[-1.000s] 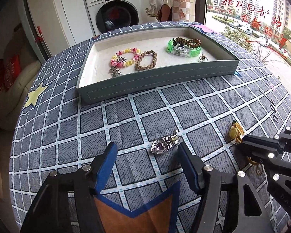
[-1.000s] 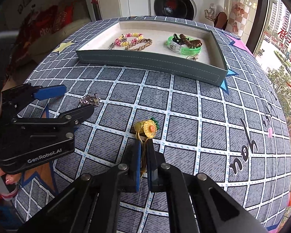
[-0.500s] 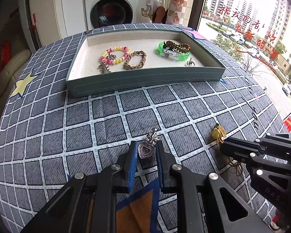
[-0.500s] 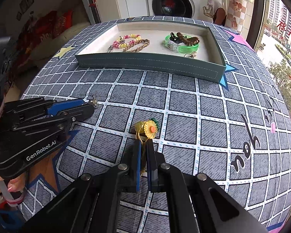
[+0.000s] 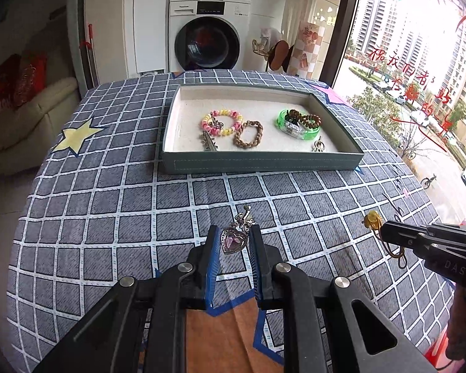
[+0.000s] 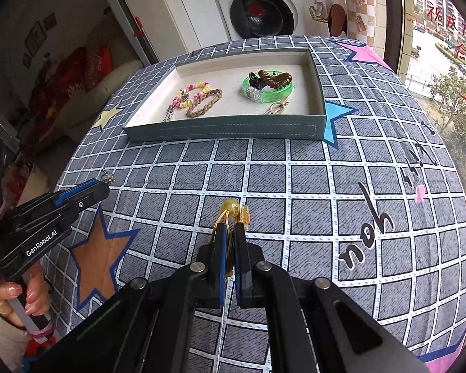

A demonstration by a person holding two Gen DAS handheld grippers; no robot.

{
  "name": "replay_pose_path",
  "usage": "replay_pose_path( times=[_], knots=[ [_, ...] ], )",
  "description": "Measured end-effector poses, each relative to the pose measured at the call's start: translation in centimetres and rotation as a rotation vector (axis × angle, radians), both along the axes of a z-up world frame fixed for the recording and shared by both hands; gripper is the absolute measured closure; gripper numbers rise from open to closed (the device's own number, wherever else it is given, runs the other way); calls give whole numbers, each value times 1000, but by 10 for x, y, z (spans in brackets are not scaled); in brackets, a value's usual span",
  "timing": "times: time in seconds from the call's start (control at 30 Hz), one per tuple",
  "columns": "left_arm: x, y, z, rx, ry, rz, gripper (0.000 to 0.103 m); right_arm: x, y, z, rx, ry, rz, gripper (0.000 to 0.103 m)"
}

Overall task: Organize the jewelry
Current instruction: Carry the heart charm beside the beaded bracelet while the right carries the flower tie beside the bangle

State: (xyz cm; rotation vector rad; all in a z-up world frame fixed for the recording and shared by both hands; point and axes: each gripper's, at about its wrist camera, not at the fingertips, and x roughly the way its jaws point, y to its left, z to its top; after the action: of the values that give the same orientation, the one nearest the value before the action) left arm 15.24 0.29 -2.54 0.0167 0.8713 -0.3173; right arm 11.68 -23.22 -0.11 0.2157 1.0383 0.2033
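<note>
My left gripper (image 5: 235, 235) is shut on a silver heart pendant with a pink stone (image 5: 234, 240) and holds it above the checked tablecloth. My right gripper (image 6: 230, 229) is shut on a yellow elastic hair tie with a flower charm (image 6: 233, 209), also lifted off the cloth. The right gripper shows in the left wrist view (image 5: 388, 233), and the left one in the right wrist view (image 6: 99, 186). The grey jewelry tray (image 5: 264, 163) sits farther back, holding a pastel bead bracelet (image 5: 222, 122), a brown chain bracelet (image 5: 248, 133), a green bangle (image 5: 298, 127) and a key (image 5: 208, 142).
The round table's edge curves away on all sides. A washing machine (image 5: 208, 31) stands behind the table, a sofa (image 5: 21, 118) at the left, a window at the right. The person's hand (image 6: 21, 298) grips the left tool.
The left gripper closed on the heart pendant and lifted it. Both grippers have risen from the cloth with their items, and the views tilted up toward the tray.
</note>
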Motion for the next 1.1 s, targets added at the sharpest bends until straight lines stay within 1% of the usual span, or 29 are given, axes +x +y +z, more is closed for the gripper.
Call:
replay_pose_path(
  times=[0.2,0.37,0.57,0.7,0.87,1.1],
  knots=[
    [9,2,22,-8,-52,16,72,6,-11,16,49,-18,-18,98],
    [21,-1,32,3,-77,21,72,17,-16,32,45,-48,-13,98],
    [43,-3,39,-13,-89,39,72,43,-19,52,52,-88,-12,98],
    [61,-8,42,-9,-103,52,72,66,-17,62,30,-109,4,98],
    [89,-12,38,-16,-93,69,72,95,-18,61,32,-108,4,98],
    [127,-26,18,16,-60,66,72,136,-21,39,69,-65,-6,98]
  ],
)
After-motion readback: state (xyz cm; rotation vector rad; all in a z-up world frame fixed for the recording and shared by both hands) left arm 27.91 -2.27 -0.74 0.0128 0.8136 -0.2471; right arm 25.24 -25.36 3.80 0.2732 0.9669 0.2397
